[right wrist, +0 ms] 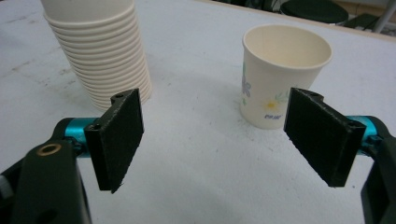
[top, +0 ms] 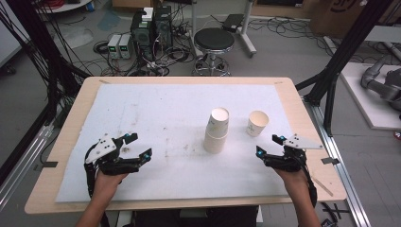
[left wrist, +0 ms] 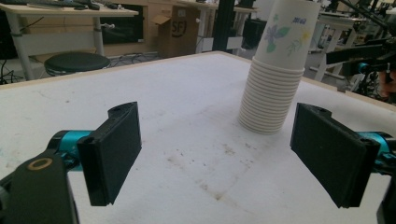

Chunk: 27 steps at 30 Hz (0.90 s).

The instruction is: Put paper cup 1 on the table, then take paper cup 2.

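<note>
The left hand-held gripper (top: 138,144) hovers low over the near left of the desk (top: 71,123), jaws spread wide and holding nothing. To its right, near the middle of the white mat (top: 156,109), stands the stack of paper cups (top: 216,130), upright and mouth up; in the left gripper view the stack (left wrist: 276,70) lies ahead and right of the jaws, well apart from them. Right of the stack, just beside it but not touching, stands a single paper cup (top: 257,123), also upright. The right hand-held gripper (top: 269,144) sits near that cup, released and empty, with the cup (right wrist: 281,74) ahead of it between the lines of its jaws.

The step in hand looks like pulling another cup off the stack. To do it well, one gripper should probably pin the lower ribbed part of the stack while the other closes softly on the top cup's wall just under its rim, then lifts straight up; squeezing hard would likely crush the thin paper, and a sideways pull could tip the stack.

Counted: one stack, one loose cup, two grippers.
</note>
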Tool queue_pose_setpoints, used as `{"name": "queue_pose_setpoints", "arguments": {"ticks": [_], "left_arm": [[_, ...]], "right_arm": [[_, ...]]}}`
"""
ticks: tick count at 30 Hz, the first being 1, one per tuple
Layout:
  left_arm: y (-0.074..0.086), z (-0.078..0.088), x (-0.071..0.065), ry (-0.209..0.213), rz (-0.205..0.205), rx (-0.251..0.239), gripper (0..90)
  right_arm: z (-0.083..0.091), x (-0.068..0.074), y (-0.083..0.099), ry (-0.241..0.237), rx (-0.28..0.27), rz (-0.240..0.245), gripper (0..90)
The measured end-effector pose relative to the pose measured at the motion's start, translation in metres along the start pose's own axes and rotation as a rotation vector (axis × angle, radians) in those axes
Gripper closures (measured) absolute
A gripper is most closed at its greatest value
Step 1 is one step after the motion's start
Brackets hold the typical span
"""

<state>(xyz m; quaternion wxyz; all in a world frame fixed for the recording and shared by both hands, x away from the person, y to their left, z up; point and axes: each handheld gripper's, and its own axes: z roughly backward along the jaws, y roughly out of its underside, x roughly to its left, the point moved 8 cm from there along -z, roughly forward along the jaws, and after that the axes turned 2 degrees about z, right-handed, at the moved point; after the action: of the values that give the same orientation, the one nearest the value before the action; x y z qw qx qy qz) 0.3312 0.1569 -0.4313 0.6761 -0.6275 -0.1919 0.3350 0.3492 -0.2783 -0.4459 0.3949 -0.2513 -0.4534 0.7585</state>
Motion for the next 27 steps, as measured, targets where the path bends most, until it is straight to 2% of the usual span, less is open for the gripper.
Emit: {"name": "queue_pose_setpoints", "arguments": {"ticks": [4,6,13,17,20,27], "left_arm": [[0.0,0.002,0.004,-0.004,0.011,-0.004,16.4],[0.0,0.004,0.006,-0.009,0.013,-0.007,16.4],[-0.002,0.008,0.001,-0.005,0.0,-0.008,16.4],[-0.003,0.006,0.0,0.01,0.002,-0.013,16.4],[-0.002,0.002,-0.002,0.031,0.011,-0.016,16.4],[0.0,-0.003,-0.006,0.052,0.009,-0.003,16.4]], "right_arm": [[0.002,0.002,-0.006,-0.008,-0.029,0.008,20.6],[0.004,0.006,-0.011,-0.015,-0.047,0.038,20.6],[0.011,0.015,-0.022,-0.055,-0.098,0.061,20.5],[0.011,0.017,-0.022,-0.08,-0.107,0.058,20.0],[0.011,0.018,-0.02,-0.085,-0.106,0.065,20.0],[0.016,0.017,-0.021,-0.084,-0.116,0.086,20.1]]}}
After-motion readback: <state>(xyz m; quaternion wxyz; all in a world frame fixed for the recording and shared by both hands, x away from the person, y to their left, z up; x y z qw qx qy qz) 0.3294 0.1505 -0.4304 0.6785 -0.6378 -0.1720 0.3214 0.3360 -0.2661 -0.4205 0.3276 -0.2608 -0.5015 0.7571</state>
